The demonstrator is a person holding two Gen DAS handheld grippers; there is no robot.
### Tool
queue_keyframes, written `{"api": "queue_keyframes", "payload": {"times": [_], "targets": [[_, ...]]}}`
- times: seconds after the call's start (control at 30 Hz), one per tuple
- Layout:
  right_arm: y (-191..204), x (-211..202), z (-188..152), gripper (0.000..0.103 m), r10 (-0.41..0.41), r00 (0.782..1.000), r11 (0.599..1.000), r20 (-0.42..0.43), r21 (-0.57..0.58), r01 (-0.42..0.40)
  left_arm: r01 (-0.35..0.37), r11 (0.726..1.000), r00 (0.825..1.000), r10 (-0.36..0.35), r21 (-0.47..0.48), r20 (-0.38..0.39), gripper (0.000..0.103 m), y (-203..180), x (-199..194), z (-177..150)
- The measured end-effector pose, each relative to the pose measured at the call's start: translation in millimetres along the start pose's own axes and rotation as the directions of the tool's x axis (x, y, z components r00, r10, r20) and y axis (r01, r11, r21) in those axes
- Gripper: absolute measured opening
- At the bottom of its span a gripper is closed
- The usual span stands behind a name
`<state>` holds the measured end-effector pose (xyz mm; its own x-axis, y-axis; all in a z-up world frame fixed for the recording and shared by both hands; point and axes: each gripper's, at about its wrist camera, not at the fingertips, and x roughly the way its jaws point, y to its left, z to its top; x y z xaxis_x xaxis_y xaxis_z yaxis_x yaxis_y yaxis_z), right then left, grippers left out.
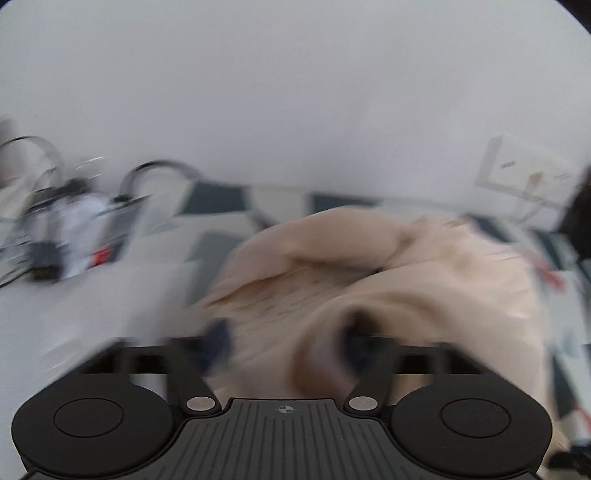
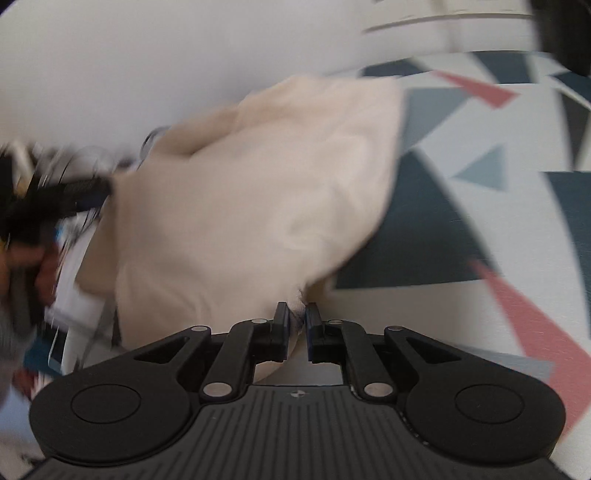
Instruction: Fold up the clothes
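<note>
A cream garment (image 2: pixel 258 206) lies bunched on a table with a cloth of triangle patterns (image 2: pixel 480 155). My right gripper (image 2: pixel 297 314) is shut on a corner of the cream garment, which is pinched between its fingers. In the left wrist view the garment (image 1: pixel 369 280) is heaped right over my left gripper (image 1: pixel 288 343). Its fingers stand apart, with cloth draped over and between them; the view is blurred by motion. The left gripper also shows in the right wrist view (image 2: pixel 74 192) at the garment's far left edge.
A cluster of cables and small devices (image 1: pixel 62 229) sits at the left of the table. A white wall fills the background. A white box or paper (image 1: pixel 524 181) stands at the far right. A dark object (image 2: pixel 561 33) is at the top right.
</note>
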<state>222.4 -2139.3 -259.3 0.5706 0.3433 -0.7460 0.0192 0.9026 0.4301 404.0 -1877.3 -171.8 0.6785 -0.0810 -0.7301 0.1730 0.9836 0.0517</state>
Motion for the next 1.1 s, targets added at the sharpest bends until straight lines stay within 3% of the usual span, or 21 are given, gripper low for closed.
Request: {"api": "queue_keyframes", "payload": {"times": [0.1, 0.17, 0.27, 0.37, 0.47, 0.57, 0.63, 0.7, 0.73, 0.77, 1.1], "targets": [[-7, -14, 12, 0.032, -0.009, 0.997, 1.0, 0.076, 0.02, 0.008, 0.015, 1.0, 0.999, -0.016, 0.02, 0.028, 0.095, 5, -26, -12], [-19, -23, 28, 0.046, -0.027, 0.991, 0.998, 0.127, 0.054, 0.021, 0.062, 0.998, 0.998, -0.062, 0.018, 0.007, 0.096, 1, -43, -22], [-44, -15, 55, 0.047, -0.115, 0.978, 0.984, 0.175, 0.157, 0.087, 0.111, 0.994, 0.992, -0.111, -0.002, -0.058, 0.102, -17, -46, -42], [-65, 12, 79, 0.048, -0.243, 0.945, 0.95, 0.22, 0.249, 0.186, 0.154, 0.988, 0.98, -0.156, -0.027, -0.124, 0.102, -37, -46, -62], [-69, 39, 102, 0.054, -0.322, 0.911, 0.939, 0.259, 0.208, 0.273, 0.195, 0.979, 0.961, -0.202, -0.055, -0.189, 0.101, -56, -47, -81], [-58, 62, 120, 0.057, -0.315, 0.902, 0.948, 0.296, 0.143, 0.284, 0.227, 0.968, 0.94, -0.247, -0.111, -0.235, 0.075, -63, -41, -96], [-52, 73, 128, 0.057, -0.303, 0.9, 0.953, 0.314, 0.12, 0.279, 0.241, 0.957, 0.926, -0.277, -0.162, -0.255, 0.045, -62, -35, -102], [-45, 84, 133, 0.051, -0.282, 0.905, 0.959, 0.317, 0.079, 0.272, 0.254, 0.943, 0.911, -0.307, -0.213, -0.274, 0.033, -61, -29, -108], [-41, 88, 134, 0.03, -0.278, 0.91, 0.96, 0.306, 0.048, 0.277, 0.256, 0.94, 0.911, -0.313, -0.227, -0.27, 0.03, -59, -28, -110], [-37, 90, 132, 0.019, -0.282, 0.913, 0.957, 0.296, 0.025, 0.287, 0.253, 0.939, 0.913, -0.311, -0.231, -0.263, 0.029, -57, -28, -110], [-23, 85, 115, 0.014, -0.315, 0.913, 0.919, 0.258, -0.158, 0.362, 0.174, 0.968, 0.945, -0.215, -0.179, -0.247, 0.026, -35, -11, -79]]}}
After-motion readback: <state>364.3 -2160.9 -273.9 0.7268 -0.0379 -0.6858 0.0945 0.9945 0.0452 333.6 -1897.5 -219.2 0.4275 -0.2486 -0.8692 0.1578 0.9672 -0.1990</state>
